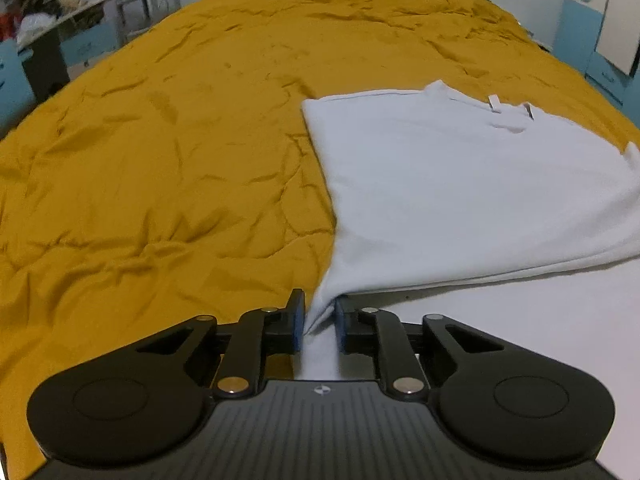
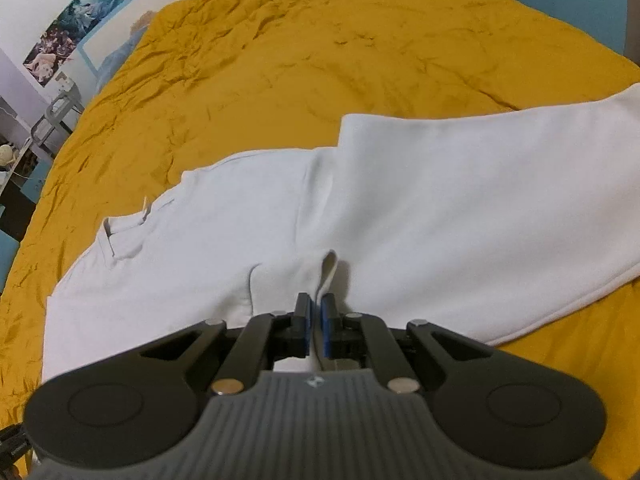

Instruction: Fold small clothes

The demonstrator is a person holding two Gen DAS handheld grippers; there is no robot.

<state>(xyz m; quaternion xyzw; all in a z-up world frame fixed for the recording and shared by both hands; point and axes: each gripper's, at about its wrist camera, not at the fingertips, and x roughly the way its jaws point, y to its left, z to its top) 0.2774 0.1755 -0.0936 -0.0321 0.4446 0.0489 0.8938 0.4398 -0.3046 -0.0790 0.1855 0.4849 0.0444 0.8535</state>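
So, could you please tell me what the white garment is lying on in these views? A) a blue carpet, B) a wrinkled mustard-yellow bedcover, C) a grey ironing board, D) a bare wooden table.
B: the white garment is spread over a wrinkled mustard-yellow bedcover that fills both wrist views around it.

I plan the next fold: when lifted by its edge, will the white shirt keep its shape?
Probably not. The white shirt looks floppy: it puckers where the right gripper pinches it. It likely drags on the wrinkled yellow blanket, which may bunch.
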